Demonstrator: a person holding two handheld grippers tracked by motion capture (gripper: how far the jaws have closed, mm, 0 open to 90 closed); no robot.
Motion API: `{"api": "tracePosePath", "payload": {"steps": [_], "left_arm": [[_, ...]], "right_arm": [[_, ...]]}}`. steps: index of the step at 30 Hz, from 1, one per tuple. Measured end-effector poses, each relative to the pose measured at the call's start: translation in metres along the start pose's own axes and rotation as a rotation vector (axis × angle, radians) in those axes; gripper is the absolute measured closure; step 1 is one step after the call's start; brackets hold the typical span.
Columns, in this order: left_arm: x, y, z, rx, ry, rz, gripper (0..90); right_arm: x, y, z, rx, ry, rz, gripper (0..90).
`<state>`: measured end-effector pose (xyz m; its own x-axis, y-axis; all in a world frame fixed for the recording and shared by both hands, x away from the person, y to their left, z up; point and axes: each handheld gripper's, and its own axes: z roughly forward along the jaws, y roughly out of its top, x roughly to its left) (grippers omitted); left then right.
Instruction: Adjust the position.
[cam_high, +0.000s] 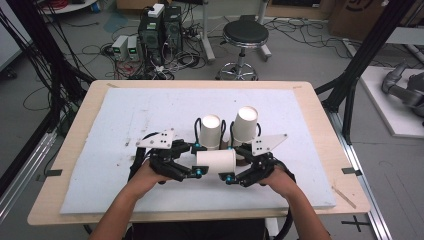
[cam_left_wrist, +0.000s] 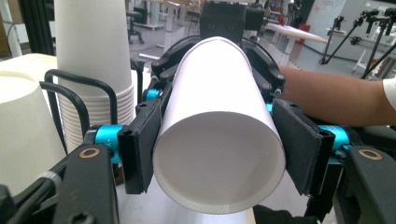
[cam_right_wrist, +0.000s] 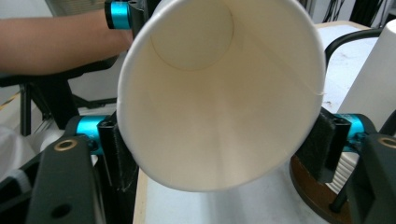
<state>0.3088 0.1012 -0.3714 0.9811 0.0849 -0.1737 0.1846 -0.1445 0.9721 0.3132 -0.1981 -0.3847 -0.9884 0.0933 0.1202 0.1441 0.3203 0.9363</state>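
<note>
A white paper cup (cam_high: 216, 161) lies on its side just above the white mat, held between both grippers at the table's near middle. My left gripper (cam_high: 199, 160) is shut on its base end; in the left gripper view the black pads (cam_left_wrist: 140, 144) press both sides of the cup (cam_left_wrist: 219, 140), whose recessed bottom faces the camera. My right gripper (cam_high: 233, 163) holds the mouth end. In the right gripper view the cup's open rim (cam_right_wrist: 219, 116) faces the camera, with a pad (cam_right_wrist: 324, 140) against each side.
Two stacks of white cups (cam_high: 210, 131) (cam_high: 245, 124) stand in black wire holders just behind the grippers. A white foam mat (cam_high: 125, 150) covers the wooden table (cam_high: 82, 115). A stool (cam_high: 244, 35) and computer boxes (cam_high: 160, 30) sit on the floor beyond.
</note>
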Motion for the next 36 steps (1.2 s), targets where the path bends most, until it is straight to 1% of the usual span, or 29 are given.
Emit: {"api": "tracePosePath", "payload": {"steps": [3,5,6,9,11,13,16,17,19,22,23,24,26,27,28,31,34,36], "left_arm": [[-0.0010,-0.0001,0.0005,0.009,0.027,0.008,32.8],[-0.0009,0.0010,-0.0003,0.015,0.045,0.009,27.2],[-0.0011,0.0013,-0.0005,0.018,0.050,0.011,26.9],[-0.0005,0.0009,-0.0006,0.034,0.054,0.010,26.3],[0.0005,-0.0003,-0.0001,0.047,0.048,0.012,27.3],[0.0006,-0.0020,0.0007,0.056,0.028,0.018,32.3],[0.0008,-0.0040,0.0010,0.055,0.020,0.020,34.5],[0.0010,-0.0046,0.0003,0.048,0.014,0.019,34.8],[0.0011,-0.0050,-0.0008,0.021,0.006,0.017,35.1],[0.0011,-0.0041,-0.0028,-0.008,0.012,0.020,35.1],[0.0011,-0.0036,-0.0036,-0.023,0.009,0.018,35.1],[0.0010,-0.0033,-0.0040,-0.026,0.006,0.020,35.2],[0.0004,-0.0034,-0.0031,-0.016,0.000,0.024,35.1],[0.0003,-0.0038,-0.0027,-0.007,-0.001,0.026,35.2],[0.0003,-0.0044,-0.0024,-0.003,-0.007,0.023,35.4],[0.0001,-0.0068,-0.0012,0.009,-0.013,0.009,35.5],[-0.0001,-0.0074,-0.0009,0.034,-0.006,-0.004,35.0],[-0.0008,-0.0061,-0.0019,0.040,0.006,-0.002,34.2]], "right_arm": [[-0.0003,0.0004,-0.0010,0.005,-0.002,-0.006,28.5],[-0.0006,0.0005,-0.0020,0.006,-0.010,-0.003,28.5],[-0.0012,0.0002,-0.0025,0.014,-0.021,-0.007,28.5],[-0.0017,0.0000,-0.0030,0.040,-0.030,-0.016,28.7],[-0.0012,0.0010,-0.0022,0.047,-0.024,-0.020,28.7],[-0.0004,0.0019,-0.0019,0.047,-0.022,-0.024,28.7],[-0.0006,0.0017,-0.0026,0.051,-0.013,-0.012,28.6],[-0.0008,0.0018,-0.0026,0.048,-0.012,-0.013,28.4],[-0.0005,0.0024,-0.0028,0.034,-0.011,-0.001,24.5],[0.0006,0.0031,-0.0021,-0.006,-0.038,0.016,18.9],[0.0005,0.0031,-0.0022,-0.008,-0.041,0.026,18.8],[0.0003,0.0027,-0.0024,-0.007,-0.040,0.028,18.8],[0.0004,0.0021,-0.0020,-0.015,-0.032,0.025,19.0],[0.0008,0.0023,-0.0020,-0.014,-0.026,0.017,22.9],[0.0009,0.0025,-0.0021,-0.015,-0.013,0.006,24.1],[0.0016,0.0029,-0.0046,-0.003,0.000,-0.011,27.5],[0.0013,0.0033,-0.0050,0.010,-0.001,-0.021,28.9],[0.0016,0.0036,-0.0050,0.021,0.005,-0.017,29.8]]}}
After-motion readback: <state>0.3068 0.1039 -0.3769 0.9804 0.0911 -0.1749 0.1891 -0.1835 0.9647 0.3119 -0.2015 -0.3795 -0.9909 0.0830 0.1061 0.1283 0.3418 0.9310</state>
